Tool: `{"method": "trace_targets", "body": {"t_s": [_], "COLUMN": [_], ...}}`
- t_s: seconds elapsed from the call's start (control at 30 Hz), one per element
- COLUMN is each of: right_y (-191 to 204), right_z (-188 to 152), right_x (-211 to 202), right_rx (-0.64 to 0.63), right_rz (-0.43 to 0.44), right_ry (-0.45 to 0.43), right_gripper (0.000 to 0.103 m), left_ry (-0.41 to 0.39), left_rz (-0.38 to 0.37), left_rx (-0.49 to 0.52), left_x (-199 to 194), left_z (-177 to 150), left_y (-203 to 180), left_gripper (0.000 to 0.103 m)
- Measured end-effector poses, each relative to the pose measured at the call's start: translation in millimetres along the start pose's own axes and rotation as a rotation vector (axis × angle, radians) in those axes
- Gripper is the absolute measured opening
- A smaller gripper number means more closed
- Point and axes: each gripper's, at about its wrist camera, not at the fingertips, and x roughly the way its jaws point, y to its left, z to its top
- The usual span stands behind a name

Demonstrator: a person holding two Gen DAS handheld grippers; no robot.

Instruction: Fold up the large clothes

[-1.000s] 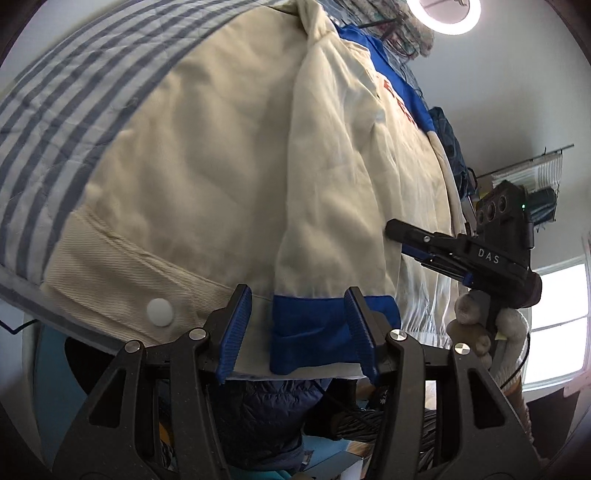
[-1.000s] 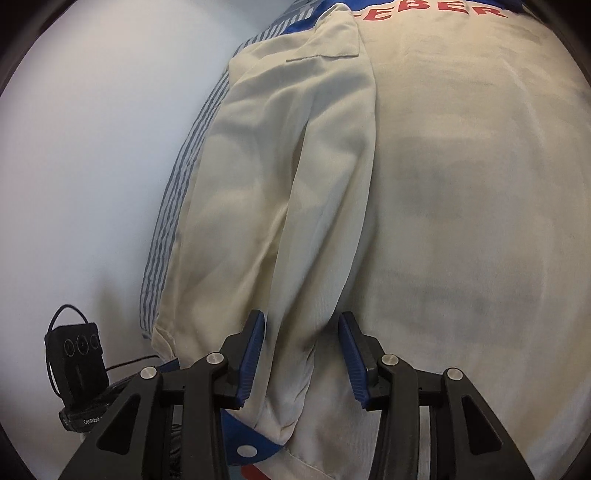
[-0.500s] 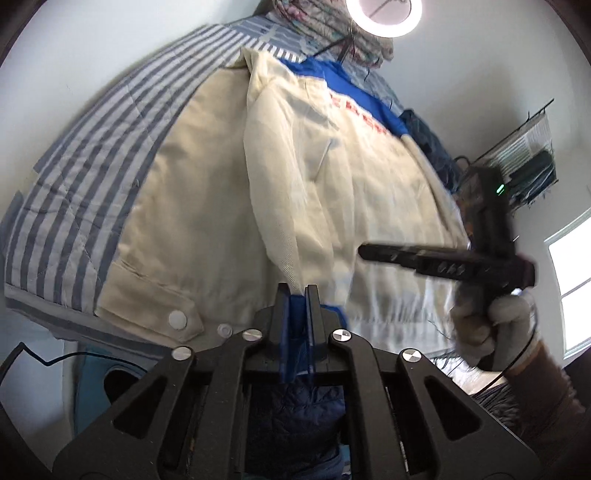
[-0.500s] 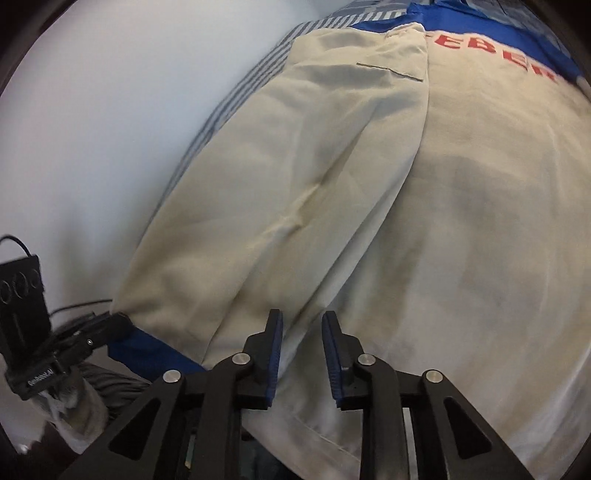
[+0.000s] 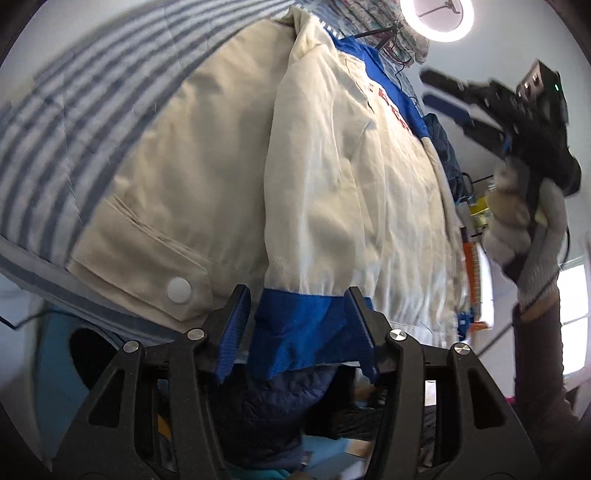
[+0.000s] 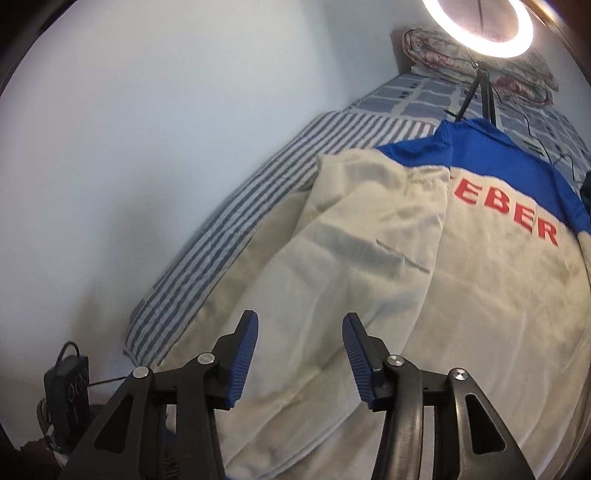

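A cream jacket [image 5: 229, 177] with a blue yoke and red letters lies back-up on a striped bed; it also shows in the right wrist view [image 6: 480, 302]. Its left sleeve [image 5: 332, 192] is folded lengthwise over the body. The sleeve's blue cuff [image 5: 299, 332] lies between the open fingers of my left gripper [image 5: 299, 328] at the bed's edge. My right gripper [image 6: 299, 354] is open and empty, lifted above the folded sleeve [image 6: 354, 266]. It shows raised at the right in the left wrist view [image 5: 447, 96].
A striped blue-white sheet [image 6: 229, 221] covers the bed along a white wall. A ring light on a stand [image 6: 480, 22] and a patterned quilt [image 6: 443, 48] sit at the bed's far end. Dark blue clothes [image 5: 273, 406] lie below the bed edge.
My left gripper, shut on the blue cuff half a second ago, has opened with the cuff lying between its fingers. My right gripper has opened and lifted away from the sleeve.
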Motion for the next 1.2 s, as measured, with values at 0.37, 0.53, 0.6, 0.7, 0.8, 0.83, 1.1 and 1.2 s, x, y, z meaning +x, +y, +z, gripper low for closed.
{"method": "trace_targets", "body": {"t_s": [0.37,0.53,0.6,0.7,0.8,0.83,1.1,1.2], "right_y": [11.3,11.2,11.6,9.0,-0.8,-4.2,-7.9,-6.9], "right_z": [98.9,126.5,135.9,146.2,151.4,153.1,184.1,195.8], "right_x": [94.2,134.3,152.8,177.3,193.5,193.2,176.0,186.6], "right_rx": [-0.026,-0.03,-0.04,-0.046,-0.001,0.026,0.173,0.227], "right_rz": [-0.11,-0.168,-0.202,-0.262,-0.263,-0.243,-0.116,-0.08], "right_ry": [0.027,0.061,0.093,0.142,0.178,0.172,0.05,0.026], "right_gripper": [0.05,0.05,0.05,0.037,0.01,0.004,0.0,0.0], "left_ry": [0.0,-0.016,-0.024,-0.039,-0.051,-0.058,-0.125,-0.163], "left_rz": [0.047,0.101,0.108,0.12,0.134,0.143,0.233,0.288], "left_rx": [0.058,0.127,0.143,0.159,0.161,0.16,0.174,0.159], "left_x": [-1.6,-0.1,-0.3,-2.9,-5.5,-7.0,-36.1,-40.9], "left_z": [-3.4,-7.2,-7.9,-7.0,-7.5,-7.4,-6.8,-5.6], "left_y": [-11.6,-24.9,-27.4,-29.4,-27.1,-25.6,-8.8,-1.3], "left_gripper": [0.019,0.007,0.007,0.006,0.005,0.005,0.004,0.005]}}
